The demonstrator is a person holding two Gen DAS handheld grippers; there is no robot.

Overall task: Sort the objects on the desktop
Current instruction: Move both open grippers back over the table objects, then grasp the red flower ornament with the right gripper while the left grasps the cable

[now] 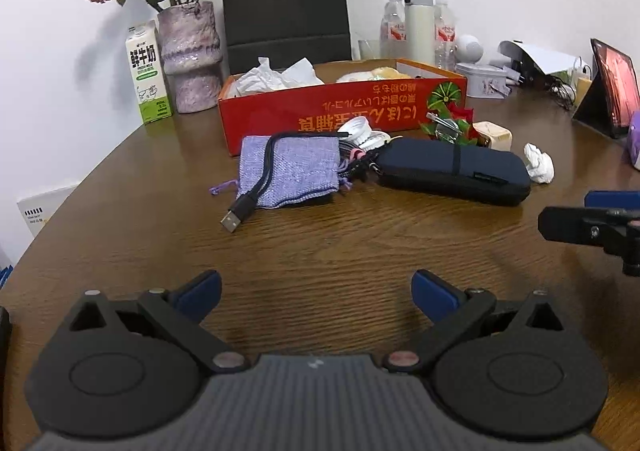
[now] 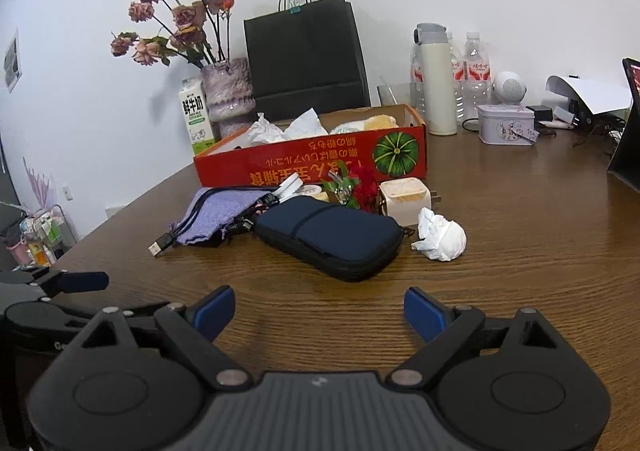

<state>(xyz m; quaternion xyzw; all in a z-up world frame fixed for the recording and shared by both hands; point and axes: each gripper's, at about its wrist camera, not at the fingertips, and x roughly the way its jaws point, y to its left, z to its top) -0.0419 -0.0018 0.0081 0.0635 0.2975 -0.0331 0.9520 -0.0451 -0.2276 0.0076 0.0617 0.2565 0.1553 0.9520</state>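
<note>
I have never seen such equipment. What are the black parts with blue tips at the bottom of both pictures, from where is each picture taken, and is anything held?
They are two hand-held grippers, one in each of a person's hands. A camera on each looks forward along its two fingers. One picture comes from the left hand-held gripper, the other from the right hand-held gripper. Both are open and hold nothing. On the wooden table lie a dark blue case, a purple pouch, a USB cable, a crumpled tissue and a red box.
</note>
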